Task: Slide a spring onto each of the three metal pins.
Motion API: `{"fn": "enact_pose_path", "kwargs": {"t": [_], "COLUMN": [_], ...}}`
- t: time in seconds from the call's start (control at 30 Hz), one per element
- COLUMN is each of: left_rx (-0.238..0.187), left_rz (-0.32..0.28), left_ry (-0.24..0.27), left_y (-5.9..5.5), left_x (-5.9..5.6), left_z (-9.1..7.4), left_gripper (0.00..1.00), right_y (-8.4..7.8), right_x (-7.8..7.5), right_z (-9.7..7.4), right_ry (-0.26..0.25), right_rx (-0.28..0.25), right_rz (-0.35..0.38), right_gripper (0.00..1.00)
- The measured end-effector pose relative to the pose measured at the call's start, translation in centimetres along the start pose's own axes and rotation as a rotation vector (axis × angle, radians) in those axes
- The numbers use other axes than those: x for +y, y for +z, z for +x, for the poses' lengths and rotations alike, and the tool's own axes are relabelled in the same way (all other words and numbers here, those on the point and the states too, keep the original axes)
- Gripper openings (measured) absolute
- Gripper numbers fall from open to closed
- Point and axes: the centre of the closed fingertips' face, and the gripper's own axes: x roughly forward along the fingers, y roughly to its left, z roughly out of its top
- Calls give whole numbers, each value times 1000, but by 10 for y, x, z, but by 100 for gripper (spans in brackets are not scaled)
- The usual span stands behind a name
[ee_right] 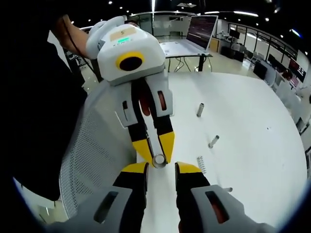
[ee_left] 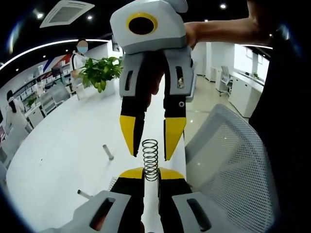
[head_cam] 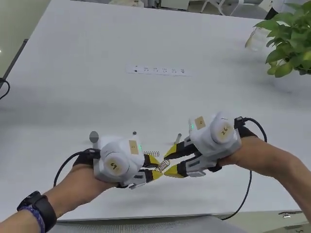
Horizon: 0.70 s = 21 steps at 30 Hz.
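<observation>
A: How's the light?
B: Bright and even, from a curved strip light (ee_left: 48, 46) and small ceiling spots (ee_left: 222, 6) overhead. The white counter (ee_left: 58, 160) nearly blows out in the left gripper view; in the head view shadows on it are soft and faint.
A: Sharpness?
B: Head view crisp. Both gripper views bow hard toward their edges. The spring (ee_left: 150, 160) is sharp, the plant (ee_left: 99, 73) behind slightly soft.
</observation>
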Motion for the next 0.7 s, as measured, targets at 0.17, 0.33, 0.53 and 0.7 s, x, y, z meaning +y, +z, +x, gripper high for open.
{"fn": "enact_pose_path", "kwargs": {"t": [0.17,0.33,0.53,0.7], "left_rx": [5,15,30,27], "left_rz": [2,16,32,22], "left_ry": [-15,-31,-54,-54], "left_y": [-1,-2,-5,-7], "left_x": [-4,-8,-13,-13], "left_z": [2,4,5,5], "left_gripper": [2,2,2,2], "right_y": [0,0,-4,-4], "right_x": [4,9,16,15], "right_z": [4,8,11,11], "right_ry": [18,42,76,70], "right_rx": [22,41,70,66], "right_rz": [-20,-50,-92,-100], "right_gripper": [19,14,9,9]}}
